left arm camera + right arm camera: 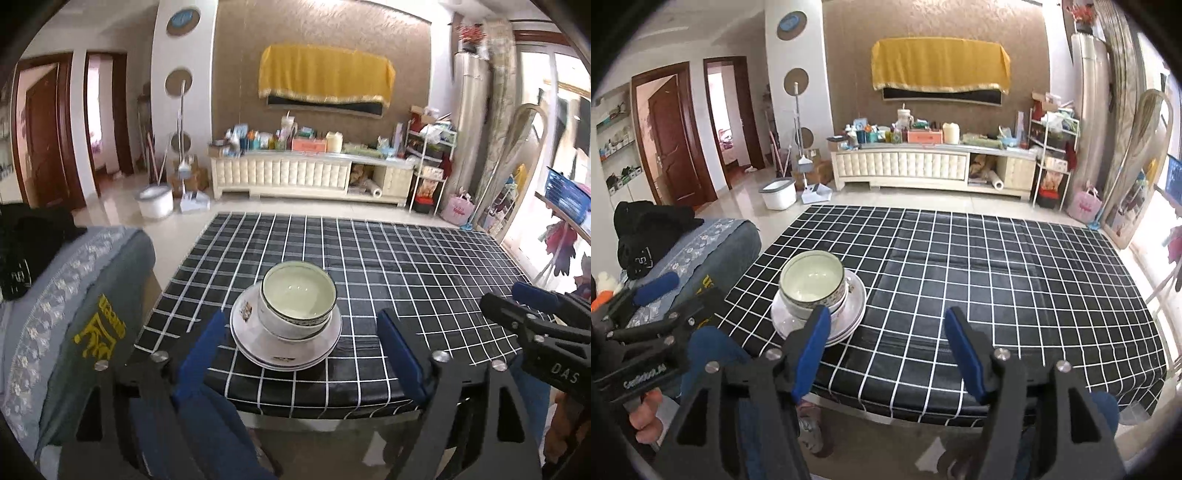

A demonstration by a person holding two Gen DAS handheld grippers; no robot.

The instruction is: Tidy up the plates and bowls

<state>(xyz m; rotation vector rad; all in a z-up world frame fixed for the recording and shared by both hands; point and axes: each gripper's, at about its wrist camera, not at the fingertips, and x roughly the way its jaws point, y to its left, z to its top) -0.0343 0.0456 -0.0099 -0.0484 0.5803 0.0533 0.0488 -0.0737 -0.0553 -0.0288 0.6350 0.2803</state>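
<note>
Bowls (297, 300) on plates (285, 345) — near table edge (325, 402)

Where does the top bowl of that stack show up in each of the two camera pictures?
Left wrist view: the top bowl sits just left of centre, between the left hand-held gripper's open fingers.
Right wrist view: the top bowl is left of centre, above the right hand-held gripper's left finger.
Shared landmark: the yellow cloth on the far wall.
</note>
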